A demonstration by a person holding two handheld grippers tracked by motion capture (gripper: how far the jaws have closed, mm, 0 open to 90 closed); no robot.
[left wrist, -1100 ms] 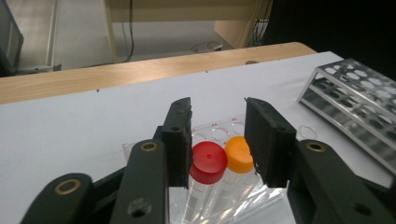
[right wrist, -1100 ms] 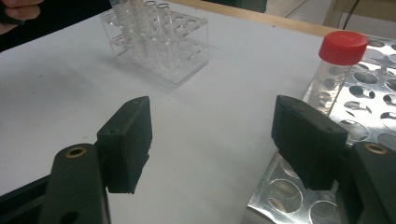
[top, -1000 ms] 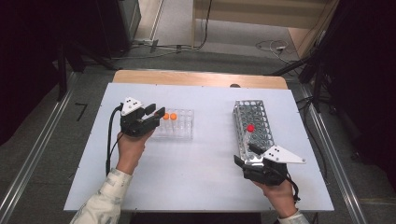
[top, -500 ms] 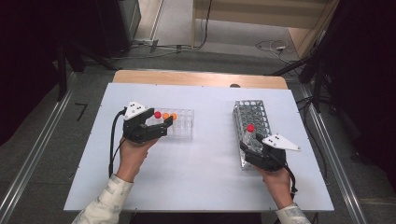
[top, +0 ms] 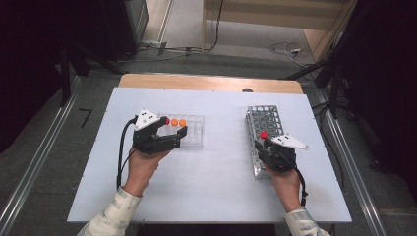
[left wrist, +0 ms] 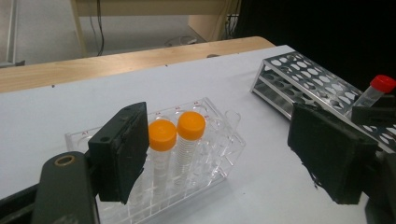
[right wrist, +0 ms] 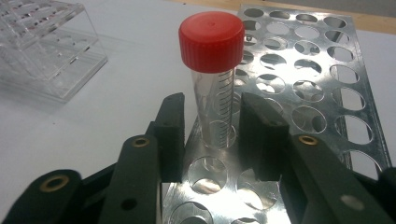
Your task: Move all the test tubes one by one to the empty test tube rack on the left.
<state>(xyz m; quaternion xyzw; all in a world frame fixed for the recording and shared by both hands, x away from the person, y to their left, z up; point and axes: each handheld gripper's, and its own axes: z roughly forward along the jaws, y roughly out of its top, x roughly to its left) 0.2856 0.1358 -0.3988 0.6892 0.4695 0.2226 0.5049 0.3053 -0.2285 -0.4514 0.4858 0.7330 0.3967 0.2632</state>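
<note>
My left gripper [top: 172,129] is open just in front of a clear plastic rack [top: 195,133]. Its jaws have just been opening, and nothing is between them. The rack holds two orange-capped tubes [left wrist: 162,135] [left wrist: 191,125] and a red-capped one [top: 167,120]. A red-capped tube [right wrist: 212,42] stands upright in the metal rack [right wrist: 303,70]. My right gripper [right wrist: 212,135] has its jaws on either side of this tube's body. They have just been closing, and a thin gap shows at each pad.
The metal rack [top: 263,115] lies on the right half of the white table [top: 216,187] and the clear rack on the left half. A wooden strip [top: 211,82] runs along the far edge. Cables trail from both grippers toward the person.
My left gripper let go of a red-capped tube in the clear rack, opened and drew back a little. My right gripper moved forward to the tube in the metal rack and narrowed its jaws.
</note>
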